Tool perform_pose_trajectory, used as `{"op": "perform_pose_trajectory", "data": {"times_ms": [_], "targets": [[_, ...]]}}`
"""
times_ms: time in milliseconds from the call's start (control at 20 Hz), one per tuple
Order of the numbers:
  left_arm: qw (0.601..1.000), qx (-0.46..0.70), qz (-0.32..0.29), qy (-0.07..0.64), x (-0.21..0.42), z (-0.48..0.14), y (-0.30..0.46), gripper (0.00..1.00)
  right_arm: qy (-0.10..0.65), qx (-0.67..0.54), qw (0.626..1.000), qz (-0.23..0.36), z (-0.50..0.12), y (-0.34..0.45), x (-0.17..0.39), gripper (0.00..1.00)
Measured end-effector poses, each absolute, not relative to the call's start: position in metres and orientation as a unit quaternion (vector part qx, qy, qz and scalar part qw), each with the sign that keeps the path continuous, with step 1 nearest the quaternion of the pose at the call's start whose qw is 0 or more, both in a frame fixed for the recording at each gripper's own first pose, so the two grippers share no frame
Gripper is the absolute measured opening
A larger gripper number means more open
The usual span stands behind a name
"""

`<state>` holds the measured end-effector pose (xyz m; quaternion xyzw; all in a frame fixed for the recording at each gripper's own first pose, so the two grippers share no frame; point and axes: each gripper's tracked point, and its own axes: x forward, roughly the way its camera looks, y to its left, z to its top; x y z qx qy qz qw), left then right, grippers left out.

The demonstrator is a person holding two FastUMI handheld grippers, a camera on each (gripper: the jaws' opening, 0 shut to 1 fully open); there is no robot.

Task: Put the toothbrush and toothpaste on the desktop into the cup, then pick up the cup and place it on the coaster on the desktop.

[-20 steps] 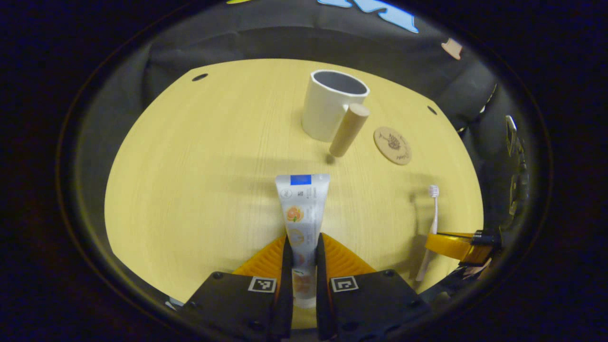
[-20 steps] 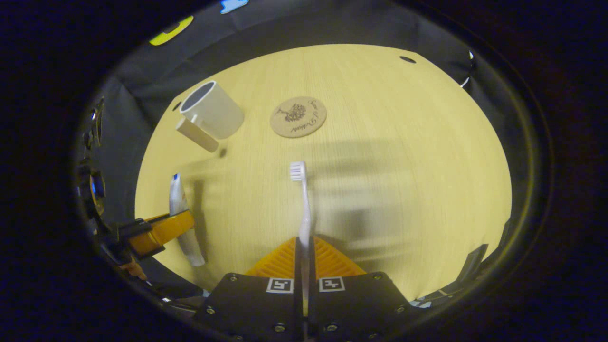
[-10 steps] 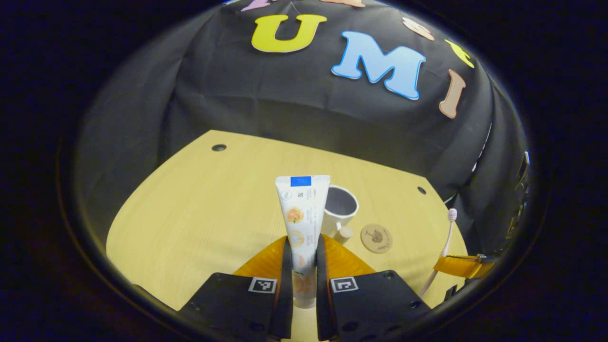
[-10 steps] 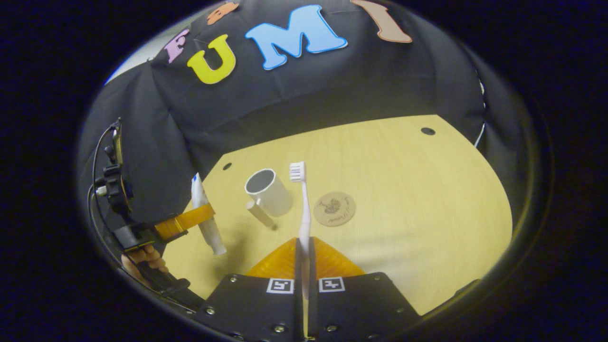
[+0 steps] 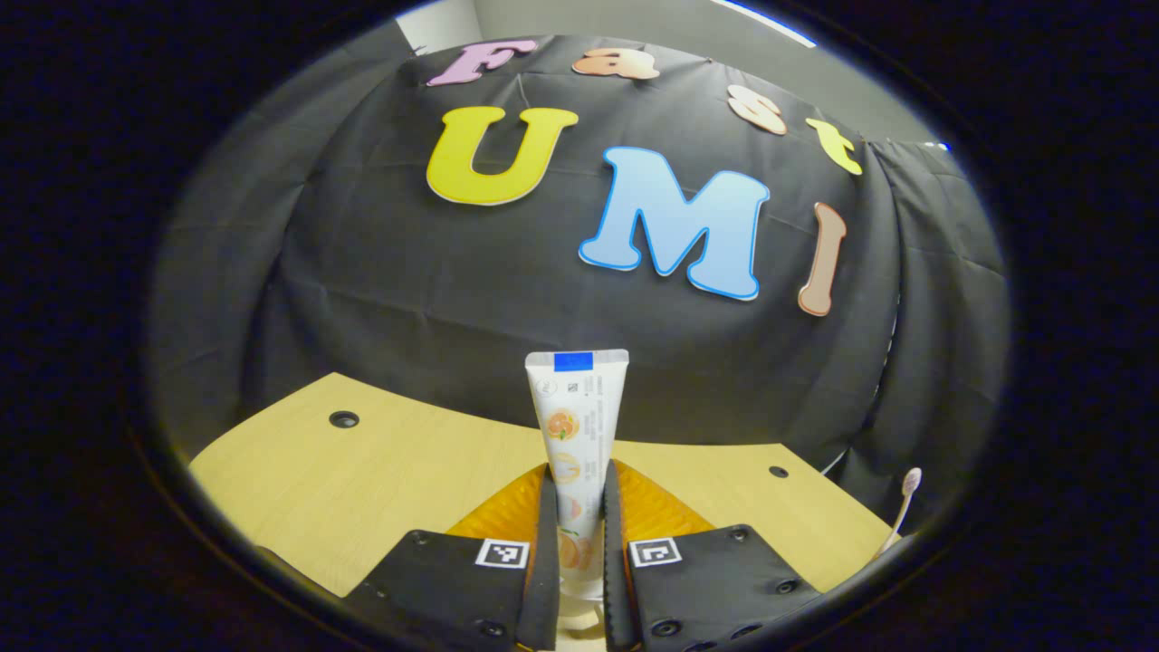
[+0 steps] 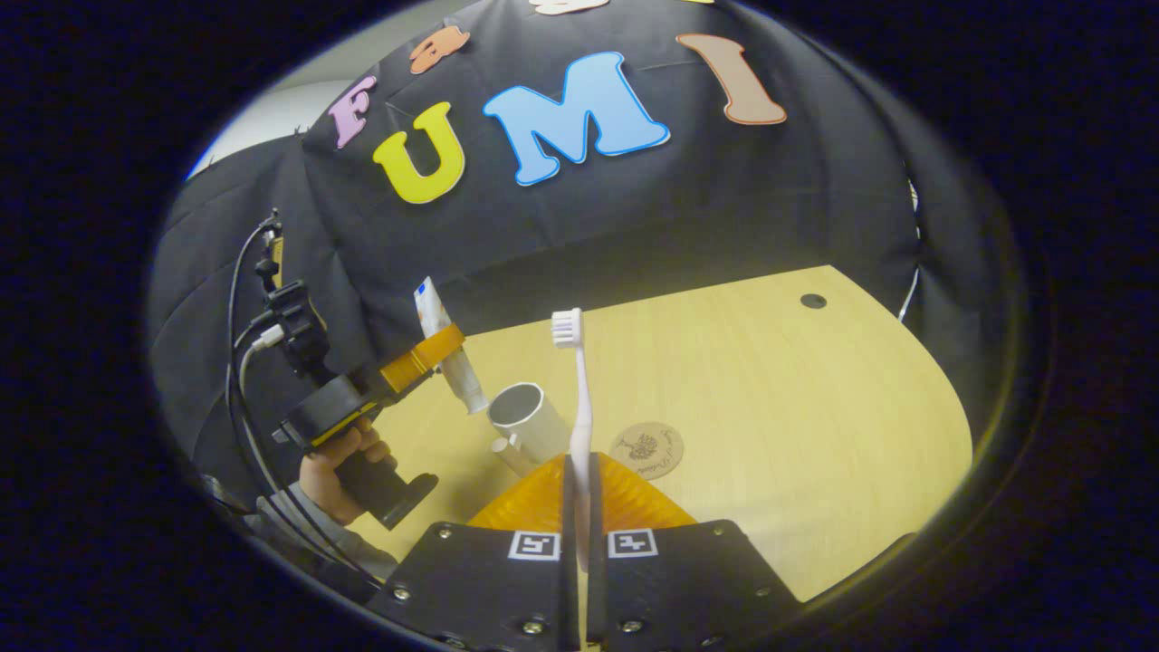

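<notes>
My left tongs squeezed the toothpaste from both sides and held it standing up in the air, high over the yellow surface. My right tongs pinched the toothbrush by its handle, with the bristles pointing up. In the right gripper view, the white cup stood on the surface just under the toothpaste, and the round coaster lay near the cup, with a small gap between them.
</notes>
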<state>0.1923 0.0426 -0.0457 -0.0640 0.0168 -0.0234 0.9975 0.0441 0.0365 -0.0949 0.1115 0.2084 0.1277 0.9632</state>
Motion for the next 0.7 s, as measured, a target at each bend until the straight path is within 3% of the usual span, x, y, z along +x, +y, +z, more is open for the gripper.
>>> {"op": "perform_pose_trajectory", "data": {"times_ms": [150,400,600,700], "targets": [[0.996,-0.067,-0.048,0.024,0.22,-0.063,0.02,0.26,0.223,0.111,0.964,0.097,-0.109,0.018,0.03,0.05],[0.997,-0.021,-0.042,0.065,0.236,-0.109,0.023,0.27,0.232,0.121,0.96,0.096,-0.116,0.021,0.03,0.05],[0.993,-0.011,-0.042,0.111,0.228,-0.138,0.022,0.38,0.237,0.123,0.958,0.105,-0.117,0.029,0.036,0.05],[0.992,0.0,-0.04,0.122,0.221,-0.142,0.023,0.5,0.236,0.124,0.957,0.112,-0.115,0.033,0.04,0.05]]}}
